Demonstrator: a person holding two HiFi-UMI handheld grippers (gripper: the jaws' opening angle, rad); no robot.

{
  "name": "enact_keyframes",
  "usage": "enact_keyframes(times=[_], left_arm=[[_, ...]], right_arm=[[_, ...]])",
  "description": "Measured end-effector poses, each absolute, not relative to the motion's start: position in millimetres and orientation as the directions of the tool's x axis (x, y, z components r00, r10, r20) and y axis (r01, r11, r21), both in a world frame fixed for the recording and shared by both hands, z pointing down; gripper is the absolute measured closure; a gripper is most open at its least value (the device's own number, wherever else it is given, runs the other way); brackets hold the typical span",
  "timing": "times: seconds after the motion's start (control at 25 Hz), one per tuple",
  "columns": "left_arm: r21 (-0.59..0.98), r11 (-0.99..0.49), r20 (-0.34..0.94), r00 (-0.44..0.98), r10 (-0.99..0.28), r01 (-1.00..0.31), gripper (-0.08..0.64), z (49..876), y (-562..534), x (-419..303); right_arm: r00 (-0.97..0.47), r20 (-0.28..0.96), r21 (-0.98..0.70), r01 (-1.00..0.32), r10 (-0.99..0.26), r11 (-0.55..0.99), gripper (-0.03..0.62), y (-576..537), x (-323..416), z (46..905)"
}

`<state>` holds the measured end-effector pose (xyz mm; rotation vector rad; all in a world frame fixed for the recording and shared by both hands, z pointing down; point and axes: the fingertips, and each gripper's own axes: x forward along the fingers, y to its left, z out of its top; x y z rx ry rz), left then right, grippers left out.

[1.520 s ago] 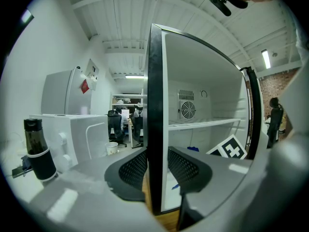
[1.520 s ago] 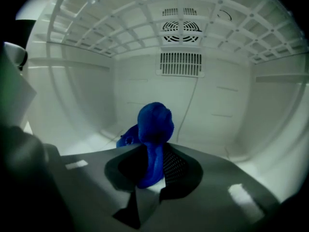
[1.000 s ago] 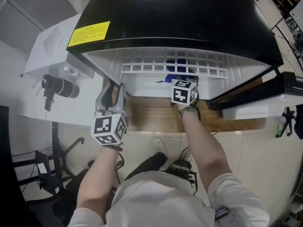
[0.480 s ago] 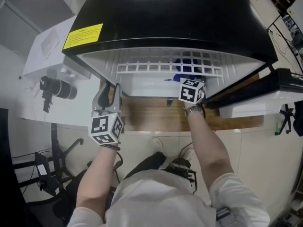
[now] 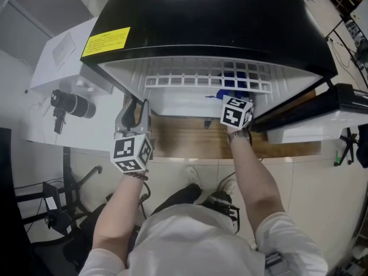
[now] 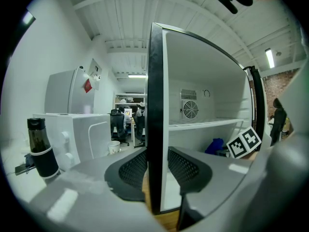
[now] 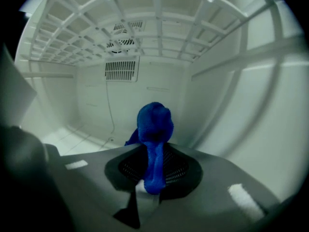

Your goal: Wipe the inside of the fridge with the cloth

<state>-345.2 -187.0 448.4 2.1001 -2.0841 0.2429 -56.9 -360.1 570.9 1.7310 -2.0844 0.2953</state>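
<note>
1. The only writing we find is on the yellow label (image 5: 106, 41) stuck to the black top of the fridge (image 5: 230, 16) (its print is too small to read).
2. The fridge stands open, its door (image 5: 322, 117) swung out to the right. Its white cavity holds a wire shelf (image 5: 207, 79) and has a vent grille (image 7: 122, 70) on the back wall.
3. The cloth (image 7: 154, 124), blue and bunched, is inside the fridge under the wire shelf, towards the right-hand wall. We cannot tell whether it touches a surface.
4. The right gripper (image 7: 153, 163) reaches into the cavity with its jaws narrow, pinching the cloth so that a wad stands up past their tips.
5. The left gripper (image 6: 157, 166) stays outside, its jaws clamped on the front edge of the fridge's left side wall (image 6: 155, 105).
6. A dark bottle (image 5: 73, 104) sits by the white unit (image 5: 63, 56) left of the fridge.
</note>
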Motion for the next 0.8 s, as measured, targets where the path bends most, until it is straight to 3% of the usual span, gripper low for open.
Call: enact_keyframes(times=[0.4,0.8], left_arm=[[0.013,-0.027,0.239,0.029,-0.971,-1.0,0.436,447,-188,-344],[0.01,-0.053,0.242,0.054,-0.969,-0.999,0.436,447,-187,-344]], right_arm=[[-0.378,0.317,-0.006,-0.918,-0.87,0.396,0.522,-314,-150,513],[-0.575,0.331,-0.102,-0.81,-0.748,0.577,0.522,-249,-261,518]])
